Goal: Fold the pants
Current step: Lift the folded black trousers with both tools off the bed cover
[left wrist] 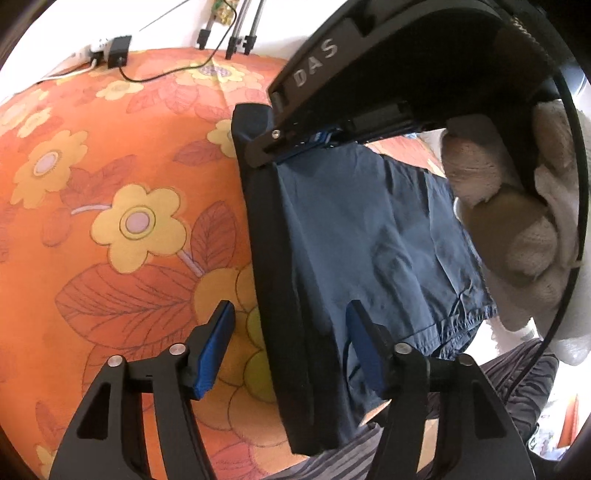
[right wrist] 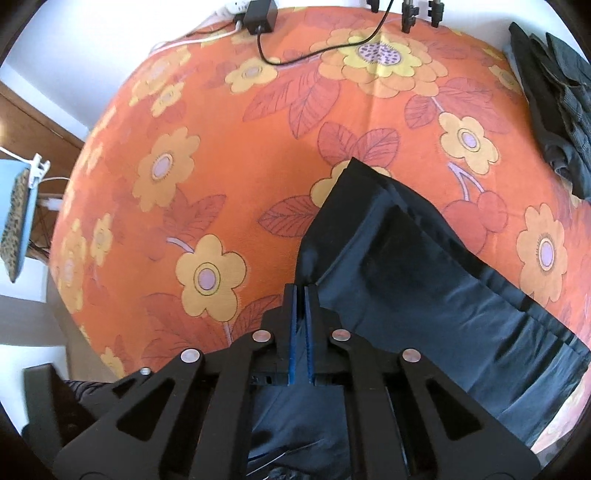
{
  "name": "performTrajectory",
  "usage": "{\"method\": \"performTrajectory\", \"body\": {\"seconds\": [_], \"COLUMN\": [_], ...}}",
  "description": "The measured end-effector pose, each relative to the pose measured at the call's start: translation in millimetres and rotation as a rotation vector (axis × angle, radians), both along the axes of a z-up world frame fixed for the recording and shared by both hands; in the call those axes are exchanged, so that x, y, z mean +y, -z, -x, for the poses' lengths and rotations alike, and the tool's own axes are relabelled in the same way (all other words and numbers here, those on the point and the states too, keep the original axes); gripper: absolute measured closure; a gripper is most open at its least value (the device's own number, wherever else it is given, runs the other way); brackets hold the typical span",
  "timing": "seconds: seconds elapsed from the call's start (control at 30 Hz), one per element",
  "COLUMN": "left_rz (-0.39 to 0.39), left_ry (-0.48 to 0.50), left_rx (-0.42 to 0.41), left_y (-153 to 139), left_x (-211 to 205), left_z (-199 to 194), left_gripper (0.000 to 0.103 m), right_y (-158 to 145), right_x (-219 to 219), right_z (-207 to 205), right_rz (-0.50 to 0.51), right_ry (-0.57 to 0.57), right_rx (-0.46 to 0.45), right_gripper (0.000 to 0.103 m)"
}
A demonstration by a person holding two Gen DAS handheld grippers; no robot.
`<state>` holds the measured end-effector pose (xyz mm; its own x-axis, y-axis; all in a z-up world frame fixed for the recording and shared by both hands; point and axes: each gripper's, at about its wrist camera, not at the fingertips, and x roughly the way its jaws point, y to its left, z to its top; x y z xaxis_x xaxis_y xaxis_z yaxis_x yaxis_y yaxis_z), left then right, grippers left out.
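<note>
Dark blue pants (left wrist: 351, 229) hang from my right gripper (left wrist: 269, 149), which reaches in at the top of the left wrist view, held by a gloved hand (left wrist: 509, 206). The pants' dark edge band drops down between the fingers of my left gripper (left wrist: 290, 347). Its blue pads stand apart and do not press the cloth. In the right wrist view my right gripper (right wrist: 303, 291) is shut on an edge of the pants (right wrist: 406, 277). The rest of them trails right and down across the orange flowered bedspread (right wrist: 221, 166).
A black power adapter (right wrist: 262, 14) with its cable lies at the bedspread's far edge, beside tripod legs (left wrist: 232, 40). A heap of dark clothes (right wrist: 561, 110) sits at the far right. Striped grey cloth (left wrist: 517, 391) shows near the front edge.
</note>
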<state>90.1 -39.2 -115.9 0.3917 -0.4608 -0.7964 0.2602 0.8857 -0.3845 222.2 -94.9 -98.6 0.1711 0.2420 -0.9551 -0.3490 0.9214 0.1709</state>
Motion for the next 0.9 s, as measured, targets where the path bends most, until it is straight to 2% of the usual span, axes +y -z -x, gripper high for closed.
{"method": "performTrajectory", "body": {"seconds": [0.07, 0.1, 0.23, 0.27, 0.33, 0.37, 0.4, 0.63, 0.67, 0.7, 0.8, 0.9], "left_rz": [0.021, 0.020, -0.024, -0.031, -0.043, -0.048, -0.047, -0.019, -0.017, -0.014, 0.000, -0.001], "left_ry": [0.012, 0.010, 0.031, 0.034, 0.042, 0.048, 0.052, 0.074, 0.076, 0.079, 0.087, 0.099], "left_rx": [0.010, 0.002, -0.096, -0.118, -0.147, -0.161, -0.168, -0.200, -0.208, -0.214, -0.224, -0.247], "left_y": [1.3, 1.3, -11.1, -15.1, -19.0, -21.1, -22.5, -39.2, -41.2, -43.7, -51.2, -60.6], "left_x": [-1.7, -1.5, -8.8, -12.1, -16.7, -18.9, -20.1, -22.4, -22.7, -20.1, -22.1, -28.9], "left_z": [-1.4, -0.7, 8.6, 13.2, 18.3, 20.3, 21.5, 34.7, 36.6, 37.7, 42.4, 45.6], "left_gripper": [0.079, 0.083, 0.091, 0.091, 0.092, 0.092, 0.092, 0.092, 0.092, 0.092, 0.092, 0.092], "right_y": [-2.7, -3.4, -8.4, -9.6, -13.1, -15.4, -17.4, -9.5, -6.6, -4.6, -4.2, -16.1], "right_x": [-7.7, -10.3, -15.5, -14.2, -12.1, -11.0, -10.7, -1.6, -1.7, -2.6, -9.5, -19.6], "right_z": [-1.2, -1.7, -3.8, -4.3, -4.1, -4.5, -4.2, -4.0, -4.0, -3.7, -1.1, 4.6], "right_rz": [-0.017, -0.021, -0.026, -0.023, 0.000, 0.013, 0.017, 0.053, 0.062, 0.061, 0.038, 0.001], "right_ry": [0.006, 0.009, 0.001, -0.007, -0.012, -0.012, -0.013, -0.014, -0.005, 0.005, 0.023, 0.037], "right_rx": [-0.001, 0.000, -0.010, -0.017, -0.015, -0.016, -0.017, 0.030, 0.034, 0.037, 0.043, 0.012], "right_gripper": [0.099, 0.099, 0.099, 0.096, 0.079, 0.064, 0.059, 0.059, 0.062, 0.072, 0.088, 0.094]}}
